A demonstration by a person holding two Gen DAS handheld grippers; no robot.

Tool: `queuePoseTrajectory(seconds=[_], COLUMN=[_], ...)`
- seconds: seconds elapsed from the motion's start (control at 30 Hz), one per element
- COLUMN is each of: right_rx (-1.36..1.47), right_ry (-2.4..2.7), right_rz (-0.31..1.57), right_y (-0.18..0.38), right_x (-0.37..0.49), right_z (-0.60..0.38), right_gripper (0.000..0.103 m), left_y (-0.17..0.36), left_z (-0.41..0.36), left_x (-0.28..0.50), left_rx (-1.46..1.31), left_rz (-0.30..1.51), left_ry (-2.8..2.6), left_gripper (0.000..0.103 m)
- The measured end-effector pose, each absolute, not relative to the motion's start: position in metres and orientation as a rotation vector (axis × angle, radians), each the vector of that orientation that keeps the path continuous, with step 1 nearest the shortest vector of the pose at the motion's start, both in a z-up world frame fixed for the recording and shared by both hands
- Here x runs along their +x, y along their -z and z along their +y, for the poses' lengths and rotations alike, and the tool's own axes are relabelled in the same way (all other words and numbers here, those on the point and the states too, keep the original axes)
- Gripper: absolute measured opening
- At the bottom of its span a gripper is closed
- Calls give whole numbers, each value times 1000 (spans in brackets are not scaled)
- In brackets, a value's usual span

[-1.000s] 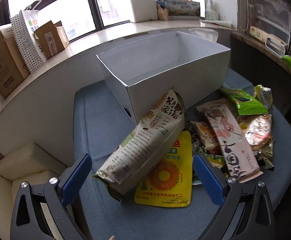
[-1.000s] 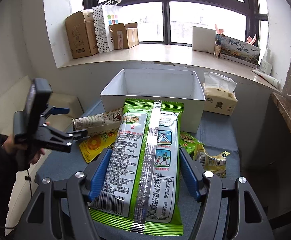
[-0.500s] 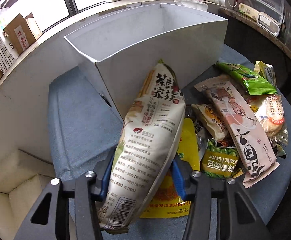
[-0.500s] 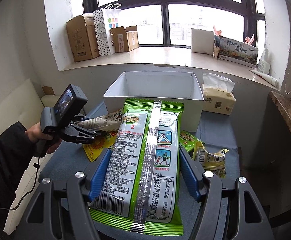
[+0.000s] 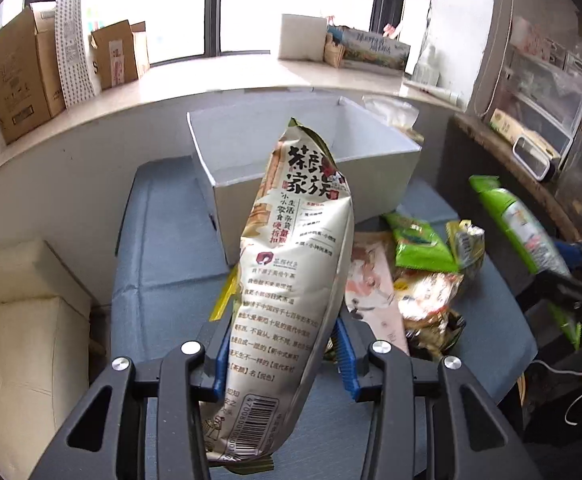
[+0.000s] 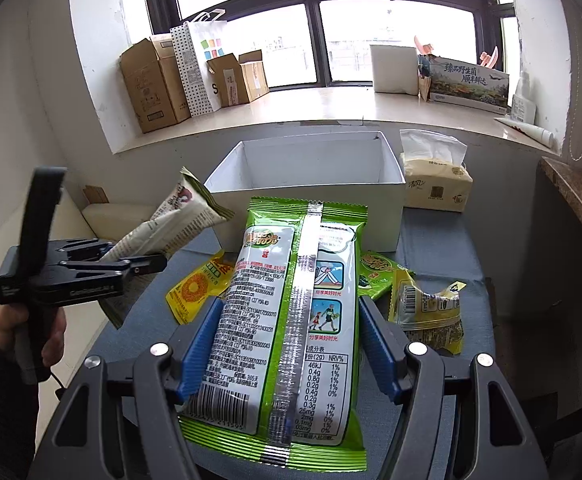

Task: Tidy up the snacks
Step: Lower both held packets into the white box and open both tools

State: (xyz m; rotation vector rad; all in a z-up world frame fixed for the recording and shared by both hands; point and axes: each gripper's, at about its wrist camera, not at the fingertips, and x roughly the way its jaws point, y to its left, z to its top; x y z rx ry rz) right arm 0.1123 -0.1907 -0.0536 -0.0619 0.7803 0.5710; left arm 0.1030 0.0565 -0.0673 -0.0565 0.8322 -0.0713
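Observation:
My left gripper is shut on a long cream snack bag with dark Chinese lettering and holds it lifted, pointing at the open white box. The bag also shows in the right wrist view, as does the left gripper. My right gripper is shut on a green and white snack bag, held above the table in front of the white box. That green bag appears at the right of the left wrist view.
Loose snack packets lie on the blue table: a yellow one, green ones and a yellow-green one. A tissue pack stands right of the box. Cardboard boxes sit on the windowsill. A cream sofa is left.
My left gripper closed on the cream bag, which lay against the box, and lifted it off the pile. The right gripper has kept still with the green bag.

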Motion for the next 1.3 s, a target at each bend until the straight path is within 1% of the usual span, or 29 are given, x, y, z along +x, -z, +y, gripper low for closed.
queuePoseTrajectory(seconds=[0.23, 0.43, 0.6, 0.7, 0.8, 0.83, 0.87, 0.9, 0.93, 0.97, 1.1, 1.3], right_rx=[-30, -25, -35, -23, -73, -93, -105, -112, -111, -109, -100, -108], right_ry=[-577, -553, -549, -538, -530, -527, -530, -526, -509, -494, -486, -479], right_rz=[751, 745, 790, 851, 865, 872, 884, 900, 909, 911, 901, 806], right_y=[43, 30, 35, 44, 56, 61, 66, 71, 76, 79, 81, 55], right_x=[164, 245, 323, 363, 384, 388, 391, 393, 395, 396, 395, 381], right_z=[-184, -167, -145, -136, -125, -123, -121, -120, -121, -123, -132, -138], right_gripper=[71, 71, 71, 71, 72, 74, 79, 83, 94, 103, 103, 103], left_y=[19, 1, 11, 32, 51, 57, 61, 65, 67, 69, 72, 59], left_z=[49, 73, 96, 108, 112, 114, 116, 119, 121, 123, 124, 119], left_x=[147, 226, 299, 332, 350, 354, 356, 356, 355, 355, 349, 329], left_rx=[-128, -224, -328, -375, -374, -377, -385, -388, -391, -403, -398, -361], left_rz=[754, 751, 813, 858, 882, 888, 887, 877, 870, 865, 851, 783], left_ry=[52, 10, -24, -55, -71, -76, -88, -101, -100, -83, -67, -43], left_gripper=[46, 46, 46, 46, 46, 49, 53, 69, 94, 103, 103, 103])
